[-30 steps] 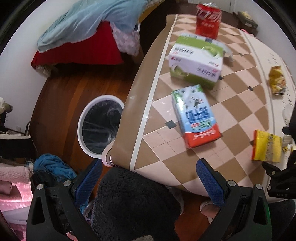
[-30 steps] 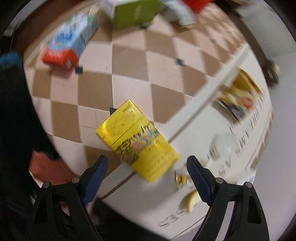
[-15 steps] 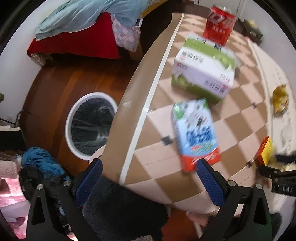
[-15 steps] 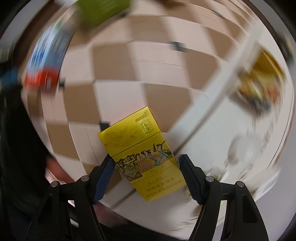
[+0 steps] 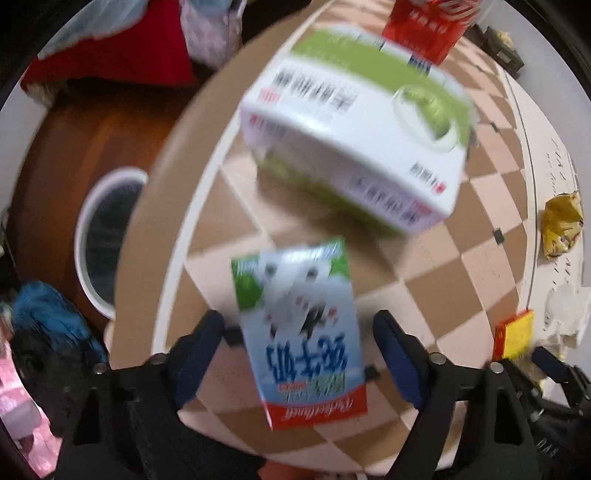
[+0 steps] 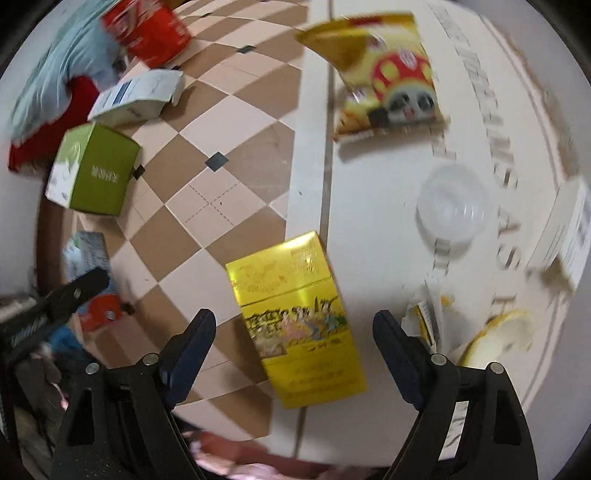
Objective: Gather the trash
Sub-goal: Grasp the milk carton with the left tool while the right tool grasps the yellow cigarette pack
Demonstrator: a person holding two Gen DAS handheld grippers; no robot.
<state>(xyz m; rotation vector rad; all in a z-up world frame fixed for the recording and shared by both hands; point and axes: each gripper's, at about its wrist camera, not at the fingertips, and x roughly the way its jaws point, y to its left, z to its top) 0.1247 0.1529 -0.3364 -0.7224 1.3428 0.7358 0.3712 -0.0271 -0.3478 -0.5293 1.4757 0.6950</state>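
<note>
We are seeing black frames on the left gripper [image 5: 298, 350] and right gripper [image 6: 293, 350], carrying blue finger pads [image 6: 190, 347] and silver screws.

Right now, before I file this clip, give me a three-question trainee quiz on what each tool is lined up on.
1. True or false: the left tool has closed on the blue milk carton.
2. Which item lies between the right tool's open fingers? A) red can B) yellow box C) snack bag
3. Fill in: in the left wrist view, the white-rimmed bin stands on the ____, beside the table.

Key: 1 false, the fingers are spread either side of it; 2 B; 3 floor.
</note>
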